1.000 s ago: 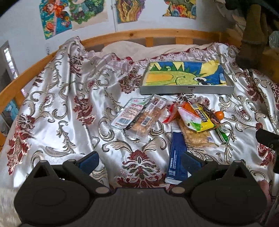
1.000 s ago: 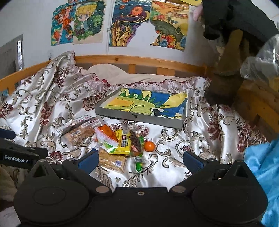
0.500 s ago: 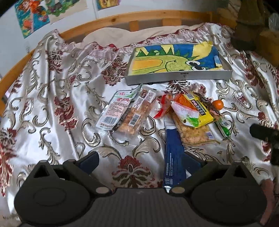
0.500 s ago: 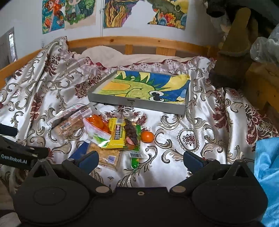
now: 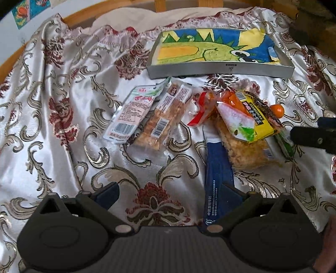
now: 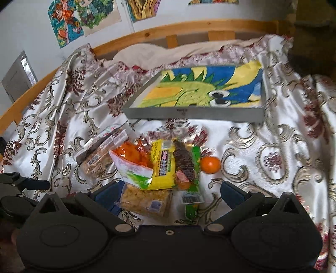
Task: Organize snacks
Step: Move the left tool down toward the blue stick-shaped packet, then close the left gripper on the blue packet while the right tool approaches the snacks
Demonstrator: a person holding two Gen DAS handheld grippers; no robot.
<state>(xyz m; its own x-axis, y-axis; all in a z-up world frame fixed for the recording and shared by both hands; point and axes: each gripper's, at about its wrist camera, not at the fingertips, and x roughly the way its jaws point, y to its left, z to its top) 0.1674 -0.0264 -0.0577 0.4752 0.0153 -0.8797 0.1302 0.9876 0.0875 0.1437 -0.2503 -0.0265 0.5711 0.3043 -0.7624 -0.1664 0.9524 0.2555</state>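
A heap of snack packets lies on a satin bedspread: a white-pink packet [image 5: 132,113], a clear biscuit packet [image 5: 166,121], a yellow packet [image 5: 255,117] [image 6: 162,166], an orange-white bag [image 6: 132,163], a crispy bar packet [image 6: 145,199], a long dark blue packet [image 5: 218,174] and a small orange fruit [image 6: 210,164] [image 5: 276,110]. Behind them stands a shallow grey tray [image 5: 220,70] [image 6: 193,112] with a dinosaur picture inside. My left gripper [image 5: 170,194] is open, its right finger over the blue packet. My right gripper [image 6: 168,193] is open, low over the crispy bar packet.
A wooden bed rail [image 6: 147,35] curves behind the bedspread, with drawings [image 6: 84,19] on the wall above. Dark objects [image 6: 310,37] stand at the far right. The right gripper's body [image 5: 315,134] shows at the right edge of the left wrist view.
Both grippers have moved forward and down toward the snack heap, which now looks larger. Both stay open. No snack has moved.
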